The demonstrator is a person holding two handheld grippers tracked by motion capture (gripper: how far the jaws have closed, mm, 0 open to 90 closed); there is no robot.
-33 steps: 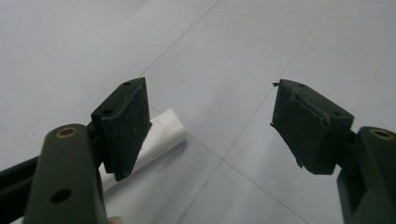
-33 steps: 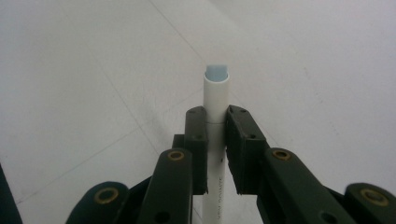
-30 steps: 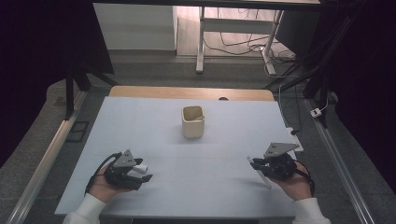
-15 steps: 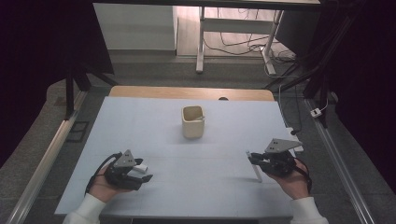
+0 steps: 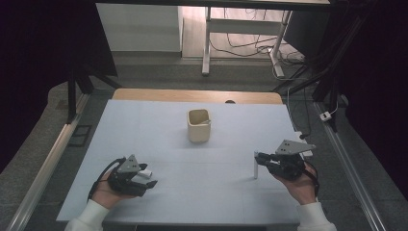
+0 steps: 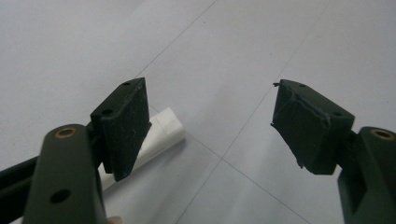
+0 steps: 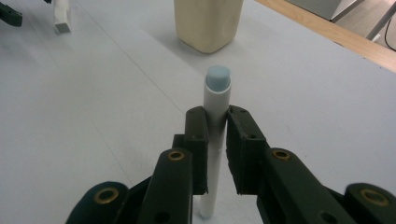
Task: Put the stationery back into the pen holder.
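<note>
At seven o'clock on the pale blue table (image 5: 159,139), left gripper (image 5: 144,179) gapes empty beside a white rectangular cap (image 6: 161,133); beige square cup (image 5: 198,125) at centre; at four o'clock, right gripper (image 7: 217,140) clamps an upright white cylindrical marker (image 7: 216,100)

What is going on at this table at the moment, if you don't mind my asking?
A person works at a pale blue table with a handheld gripper in each hand. The right gripper is shut on a white marker pen, held upright with its lower end on or near the table. The left gripper is open, low over the table, with a white cap-like piece lying beside one jaw. A cream square cup stands mid-table, apart from both.
</note>
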